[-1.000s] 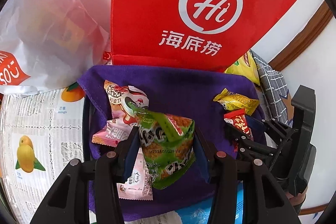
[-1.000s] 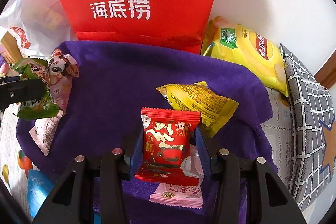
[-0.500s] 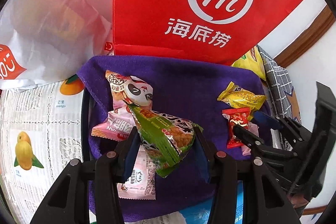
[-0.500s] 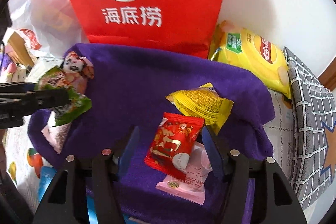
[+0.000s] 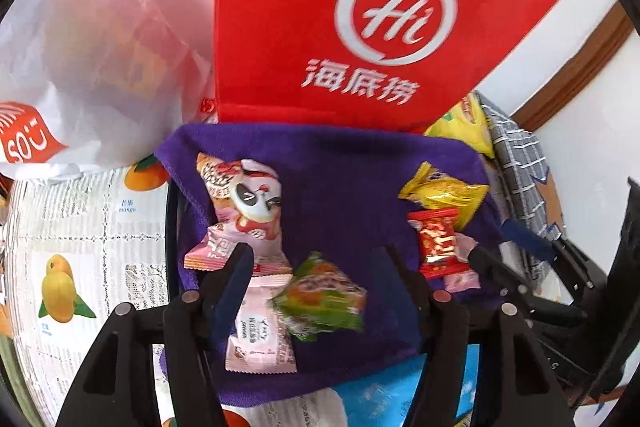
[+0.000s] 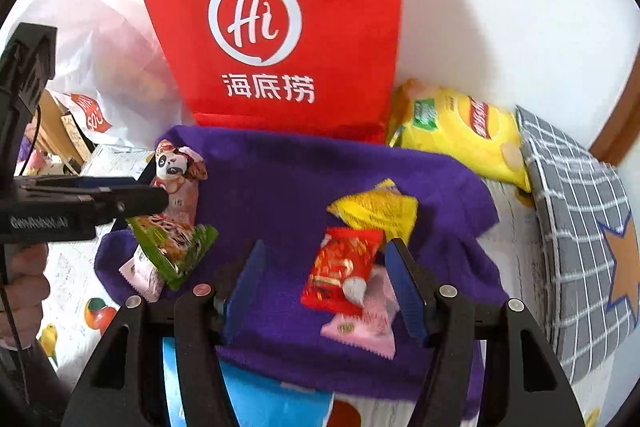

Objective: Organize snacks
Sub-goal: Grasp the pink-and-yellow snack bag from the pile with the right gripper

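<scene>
Here, the left gripper jaws are opening off a light, crinkly green snack packet, best pinched at its sealed edges, while the right gripper stands released over a red packet.

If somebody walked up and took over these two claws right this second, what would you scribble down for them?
Left claw: jaws opening, green packet loose between them, blurred, pads not pressing it.
Right claw: open, holding nothing; the red packet lies between its fingers on the pink packet.
Purple cloth: two small heaps. One has the panda packet, other pink packets and the green one; the other has the yellow packet, red and pink.
Behind: red bag, big yellow chip bag.
Done: green and red just let go onto their heaps.
Left: I cannot tell from here what else needs sorting.
</scene>
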Motion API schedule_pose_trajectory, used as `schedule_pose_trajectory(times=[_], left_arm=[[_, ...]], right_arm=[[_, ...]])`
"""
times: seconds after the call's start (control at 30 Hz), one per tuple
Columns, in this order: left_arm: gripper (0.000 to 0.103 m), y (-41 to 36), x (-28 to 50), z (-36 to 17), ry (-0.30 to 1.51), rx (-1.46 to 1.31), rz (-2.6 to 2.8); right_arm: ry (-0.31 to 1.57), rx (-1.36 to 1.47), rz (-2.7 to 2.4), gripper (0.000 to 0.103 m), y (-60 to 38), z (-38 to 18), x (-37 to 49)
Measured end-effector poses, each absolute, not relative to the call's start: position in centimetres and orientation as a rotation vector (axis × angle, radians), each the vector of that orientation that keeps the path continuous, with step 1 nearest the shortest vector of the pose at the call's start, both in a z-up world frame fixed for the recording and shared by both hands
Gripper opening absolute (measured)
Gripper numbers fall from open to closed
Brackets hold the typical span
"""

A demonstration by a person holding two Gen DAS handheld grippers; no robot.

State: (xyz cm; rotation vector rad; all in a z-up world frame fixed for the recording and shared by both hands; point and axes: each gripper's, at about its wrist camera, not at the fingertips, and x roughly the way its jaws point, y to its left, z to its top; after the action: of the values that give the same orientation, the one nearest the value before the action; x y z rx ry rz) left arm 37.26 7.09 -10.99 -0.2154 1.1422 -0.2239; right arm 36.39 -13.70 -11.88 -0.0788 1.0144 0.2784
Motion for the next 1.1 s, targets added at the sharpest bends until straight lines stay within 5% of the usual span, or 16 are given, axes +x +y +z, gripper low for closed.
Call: schedule_pose_trajectory(times=[0.5, 0.9, 1.1], left_arm=[[0.064, 5.8, 32.2, -3.1, 0.907, -0.18, -0.286], [0.064, 6.6, 26.8, -2.4, 0.924, -0.136, -0.237], [0.07, 8.2, 23.1, -3.0, 0.946, -0.143, -0.204]], right_arm=[[0.876, -0.06, -0.013, 0.063, -19.3, -6.8, 28.0], [1.045, 0.018, 0.177, 0.063, -17.9, -9.6, 22.1], [1.088, 0.11, 0.271, 0.082, -15.7, -11.3, 19.2]])
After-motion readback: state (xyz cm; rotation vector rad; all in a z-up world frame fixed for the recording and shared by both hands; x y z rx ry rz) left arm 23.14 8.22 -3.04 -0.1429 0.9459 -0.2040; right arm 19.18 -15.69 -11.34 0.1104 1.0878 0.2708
